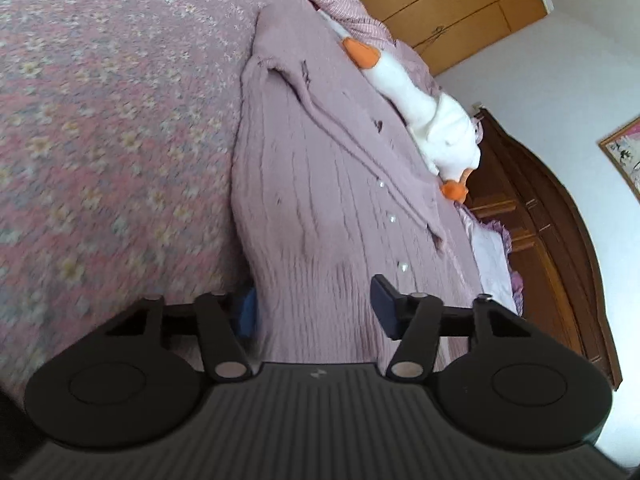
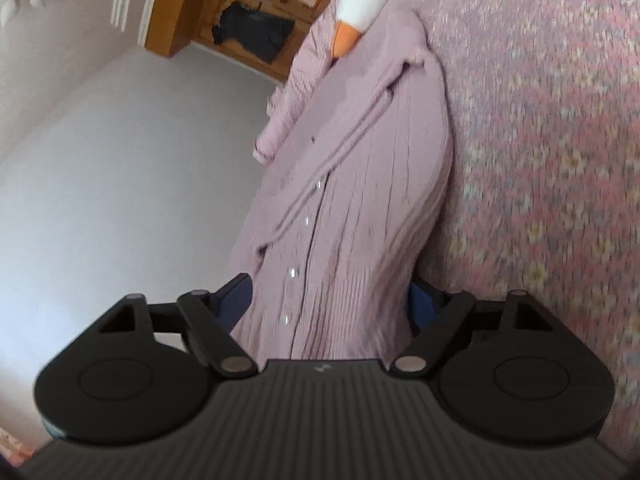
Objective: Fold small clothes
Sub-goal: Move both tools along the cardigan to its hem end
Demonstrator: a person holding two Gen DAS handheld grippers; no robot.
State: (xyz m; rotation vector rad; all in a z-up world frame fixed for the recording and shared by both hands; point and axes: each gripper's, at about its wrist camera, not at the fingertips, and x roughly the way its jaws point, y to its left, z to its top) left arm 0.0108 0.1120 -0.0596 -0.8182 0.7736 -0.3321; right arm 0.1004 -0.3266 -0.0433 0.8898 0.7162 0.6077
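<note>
A lilac ribbed cardigan (image 1: 320, 184) with small pearly buttons lies on the pink floral bedspread (image 1: 100, 120). Its hem end runs between the fingers of my left gripper (image 1: 316, 308), which stands open around the cloth; the left blue pad (image 1: 246, 312) is partly hidden behind the fabric. In the right wrist view the same cardigan (image 2: 360, 200) stretches away from me. My right gripper (image 2: 330, 302) is open too, with the hem lying between its wide-apart blue pads (image 2: 234, 300).
A white plush goose (image 1: 420, 108) with orange beak and feet lies beside the cardigan's far edge, its beak (image 2: 346, 38) near the collar. A dark wooden headboard (image 1: 560, 240), a wardrobe (image 1: 460, 8) and white walls surround the bed.
</note>
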